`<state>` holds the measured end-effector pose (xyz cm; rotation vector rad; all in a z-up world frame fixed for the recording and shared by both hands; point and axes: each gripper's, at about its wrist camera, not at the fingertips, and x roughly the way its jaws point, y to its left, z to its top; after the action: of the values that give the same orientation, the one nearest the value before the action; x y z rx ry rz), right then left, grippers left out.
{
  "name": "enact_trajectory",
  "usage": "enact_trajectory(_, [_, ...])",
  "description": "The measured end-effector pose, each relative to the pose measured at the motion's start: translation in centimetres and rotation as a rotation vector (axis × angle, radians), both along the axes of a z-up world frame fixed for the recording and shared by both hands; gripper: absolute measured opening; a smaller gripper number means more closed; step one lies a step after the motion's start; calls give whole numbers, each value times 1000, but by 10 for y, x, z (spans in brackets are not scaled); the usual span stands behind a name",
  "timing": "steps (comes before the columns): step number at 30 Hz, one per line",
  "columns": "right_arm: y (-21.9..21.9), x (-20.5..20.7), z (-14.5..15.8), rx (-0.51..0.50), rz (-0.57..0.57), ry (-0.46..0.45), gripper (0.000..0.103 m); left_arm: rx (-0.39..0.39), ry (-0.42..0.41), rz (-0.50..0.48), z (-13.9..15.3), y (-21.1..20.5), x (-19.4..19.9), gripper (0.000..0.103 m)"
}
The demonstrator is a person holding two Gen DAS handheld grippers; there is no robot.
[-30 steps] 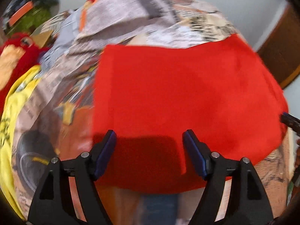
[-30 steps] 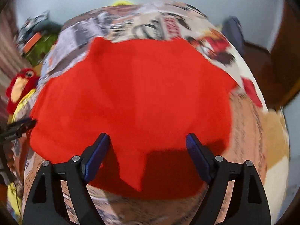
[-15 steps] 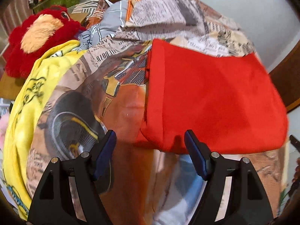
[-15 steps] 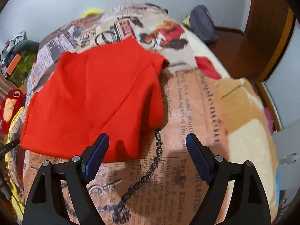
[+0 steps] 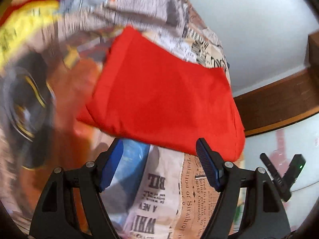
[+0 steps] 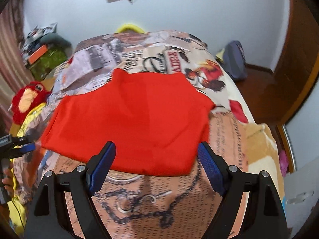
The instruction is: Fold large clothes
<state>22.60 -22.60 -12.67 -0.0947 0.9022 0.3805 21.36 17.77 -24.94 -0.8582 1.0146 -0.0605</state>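
Folded red cloth garment (image 6: 129, 119) lies flat on the newspaper-print bedspread (image 6: 223, 139), its long axis running left to right across your view. Your right gripper (image 6: 157, 165) hovers at its near edge, fingers spread wide, holding nothing; the hem sits just ahead, between the blue pads. Your left gripper (image 5: 159, 163) is likewise wide open and empty, angled at the garment's (image 5: 159, 99) near corner. Right looks squarer to the edge. Left view is blurred; contact cannot be told.
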Motion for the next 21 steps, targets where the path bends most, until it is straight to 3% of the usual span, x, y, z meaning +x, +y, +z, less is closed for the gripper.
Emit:
enact_trajectory(5, [21,1,-11,-38,32,-3,82,-111,50,44,-32,4,5,74])
enact_trajectory(11, [35,9,-26,-38,38,31,82,-229,45,101,-53,17,20,74])
enact_trajectory(19, [44,21,-41,-34,13,83,82,-250,9,146,-67,15,64,73])
enact_trajectory(21, [46,22,-43,-30,13,94,82,-223,6,154,-69,13,75,57])
